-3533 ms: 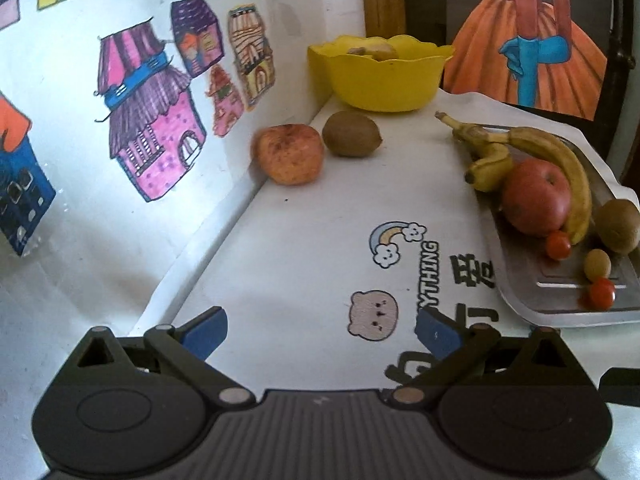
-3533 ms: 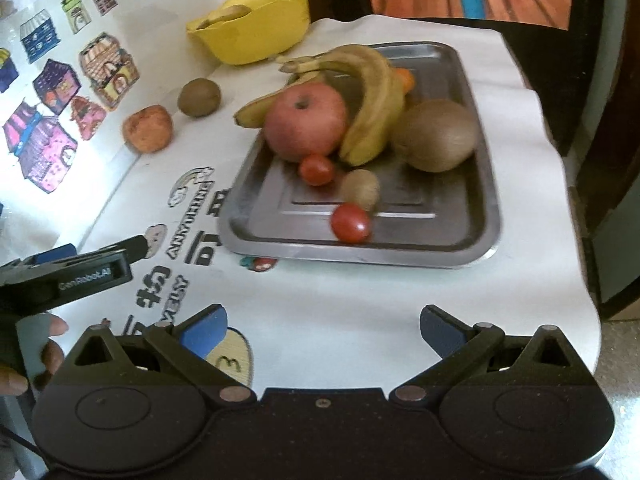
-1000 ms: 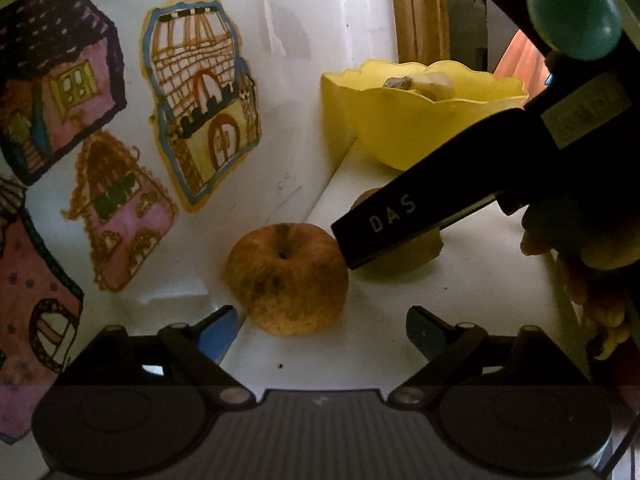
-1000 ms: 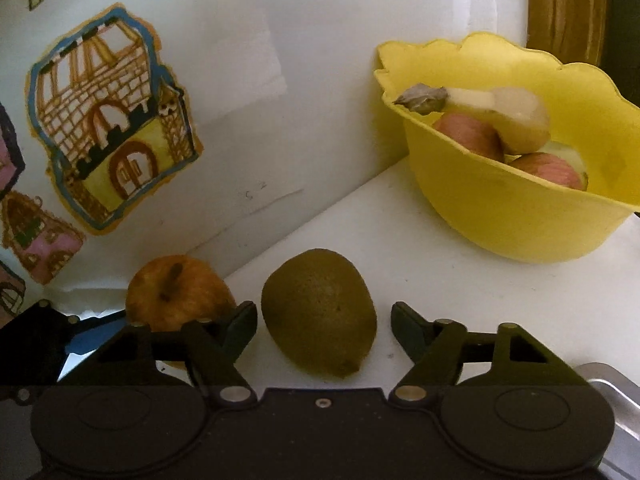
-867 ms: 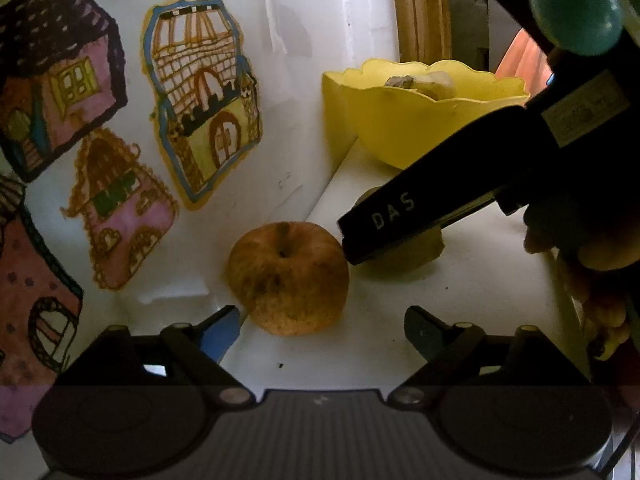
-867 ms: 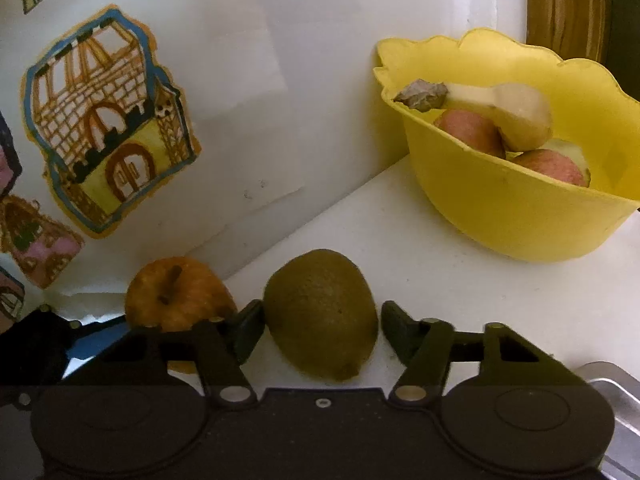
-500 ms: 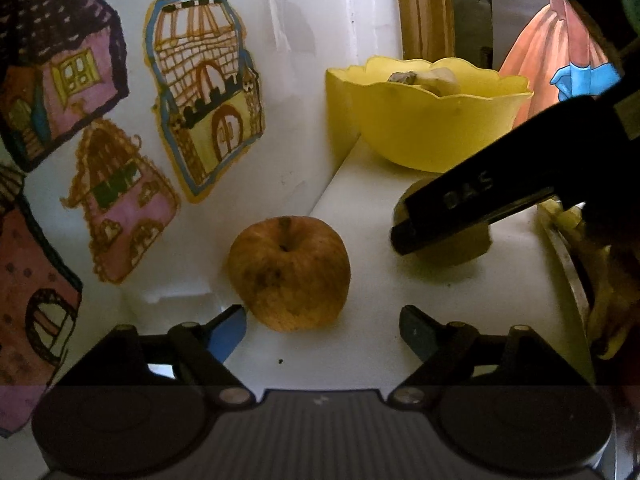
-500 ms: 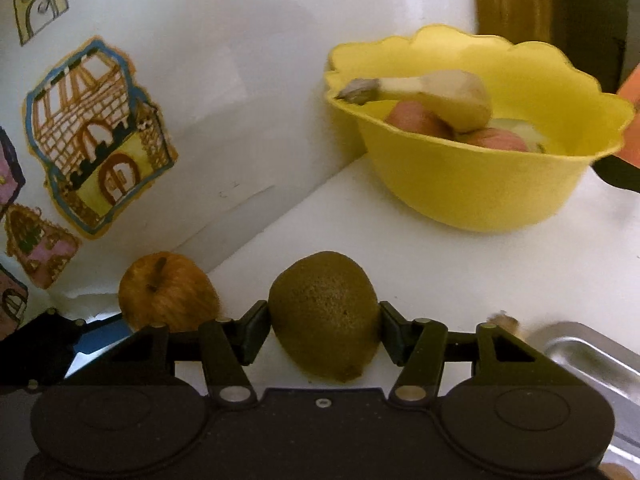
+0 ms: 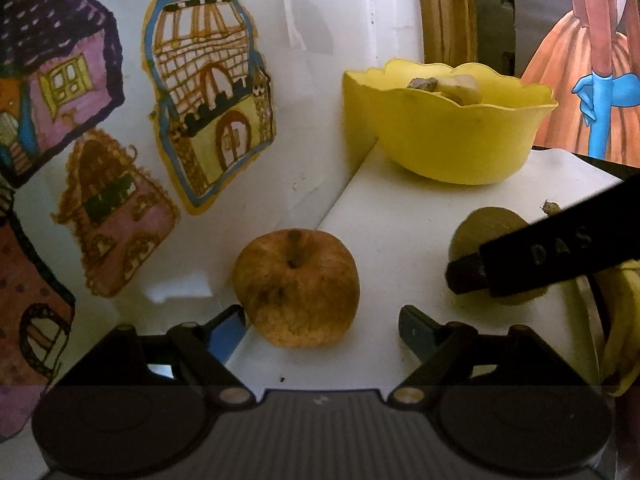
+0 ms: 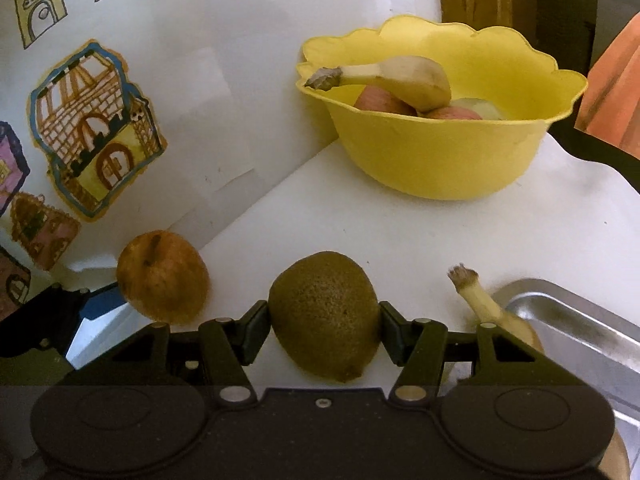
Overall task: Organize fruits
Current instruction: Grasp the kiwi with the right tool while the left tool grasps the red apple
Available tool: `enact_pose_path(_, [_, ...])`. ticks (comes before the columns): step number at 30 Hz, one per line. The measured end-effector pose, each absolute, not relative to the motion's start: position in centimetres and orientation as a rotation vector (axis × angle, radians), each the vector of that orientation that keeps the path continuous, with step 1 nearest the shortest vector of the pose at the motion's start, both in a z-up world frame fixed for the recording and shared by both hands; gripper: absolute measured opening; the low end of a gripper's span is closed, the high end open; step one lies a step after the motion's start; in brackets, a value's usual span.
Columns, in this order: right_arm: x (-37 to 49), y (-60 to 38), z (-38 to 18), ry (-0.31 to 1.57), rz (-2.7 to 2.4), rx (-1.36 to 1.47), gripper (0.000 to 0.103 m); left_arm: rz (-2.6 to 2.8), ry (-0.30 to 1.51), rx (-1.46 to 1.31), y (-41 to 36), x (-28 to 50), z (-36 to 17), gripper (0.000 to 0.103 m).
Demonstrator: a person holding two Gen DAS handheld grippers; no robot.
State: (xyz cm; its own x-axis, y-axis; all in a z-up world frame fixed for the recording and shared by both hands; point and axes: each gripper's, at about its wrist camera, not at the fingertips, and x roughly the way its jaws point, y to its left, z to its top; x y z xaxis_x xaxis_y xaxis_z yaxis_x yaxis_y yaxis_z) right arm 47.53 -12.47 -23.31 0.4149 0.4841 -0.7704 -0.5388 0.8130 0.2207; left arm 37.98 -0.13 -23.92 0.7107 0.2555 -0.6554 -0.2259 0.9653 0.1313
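Note:
A wrinkled brown-orange apple (image 9: pixel 296 288) rests on the white table by the wall, between the fingers of my left gripper (image 9: pixel 322 316). That gripper is open, with a gap on the apple's right side. My right gripper (image 10: pixel 324 320) is shut on a green-brown kiwi (image 10: pixel 324 312), with a pad pressed on each side. In the left wrist view the kiwi (image 9: pixel 488 228) shows behind the right gripper's dark finger (image 9: pixel 560 256). A yellow bowl (image 10: pixel 436 160) at the back holds a banana piece (image 10: pixel 400 80) and apples.
A steel tray (image 10: pixel 568 320) lies at the right, with a banana stem (image 10: pixel 476 296) sticking over its corner. The wall at the left carries drawings of houses (image 9: pixel 208 120). Bare white table lies between the kiwi and the bowl.
My right gripper has shut on the kiwi and carried it to the right, away from the apple and toward the tray. My left gripper's jaws have narrowed slightly around the apple.

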Motion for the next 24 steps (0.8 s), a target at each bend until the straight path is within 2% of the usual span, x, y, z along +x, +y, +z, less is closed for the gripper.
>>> enact_pose_path(18, [45.4, -14.4, -22.5, 0.935, 0.621, -0.006, 0.060, 0.363, 0.750, -0.077, 0.3, 40.5, -24.3, 0.086])
enact_pose_path(20, [45.1, -14.7, -22.3, 0.931, 0.622, -0.007, 0.060, 0.370, 0.744, -0.085, 0.4, 40.8, -24.3, 0.083])
enact_pose_path(22, [45.3, -14.8, -22.2, 0.928, 0.623, -0.003, 0.060, 0.387, 0.735, -0.084, 0.4, 40.7, -24.3, 0.072])
enact_pose_path(24, [45.1, -14.9, -22.2, 0.926, 0.619, -0.003, 0.060, 0.391, 0.727, -0.083, 0.8, 40.4, -24.3, 0.066])
